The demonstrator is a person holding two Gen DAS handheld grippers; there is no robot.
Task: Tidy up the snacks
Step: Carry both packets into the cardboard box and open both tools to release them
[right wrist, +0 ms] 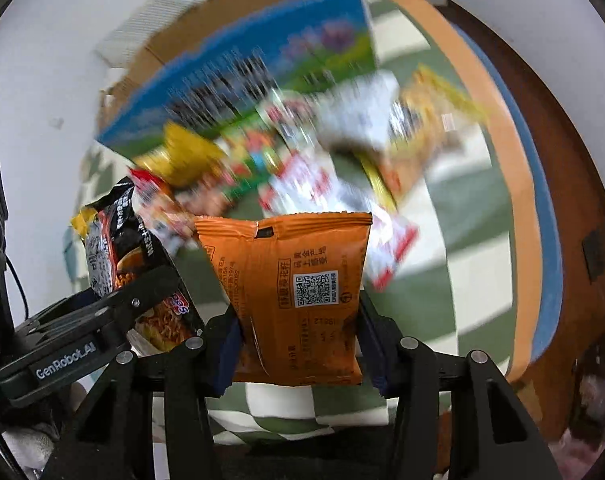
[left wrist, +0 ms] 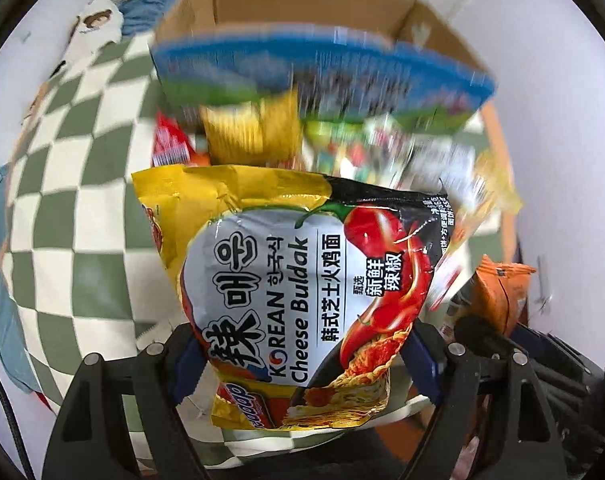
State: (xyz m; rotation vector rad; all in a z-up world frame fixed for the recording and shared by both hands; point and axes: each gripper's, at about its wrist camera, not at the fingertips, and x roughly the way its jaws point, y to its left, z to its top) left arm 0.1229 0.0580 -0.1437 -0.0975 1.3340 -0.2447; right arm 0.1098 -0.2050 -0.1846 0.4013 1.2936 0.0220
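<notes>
My left gripper (left wrist: pixel 302 368) is shut on a yellow, black and white Cheese Buldak noodle packet (left wrist: pixel 286 264), its blue pads (left wrist: pixel 186 372) pressing both side edges. The packet hangs above the checked cloth. My right gripper (right wrist: pixel 298 344) is shut on an orange snack packet (right wrist: pixel 294 264) with a QR code, gripped by its sides. In the right wrist view the noodle packet (right wrist: pixel 114 248) shows at the left, held low across its face by the left gripper's black finger (right wrist: pixel 142 292). The orange packet (left wrist: pixel 498 292) appears at the right edge of the left wrist view.
A green-and-white checked cloth (left wrist: pixel 82 140) covers the surface. Several loose snack packets (right wrist: pixel 302 152) lie blurred on it beyond both grippers. A large blue and green box (left wrist: pixel 322 68) leans at an open cardboard box (left wrist: pixel 302 4) at the back. White walls flank the cloth.
</notes>
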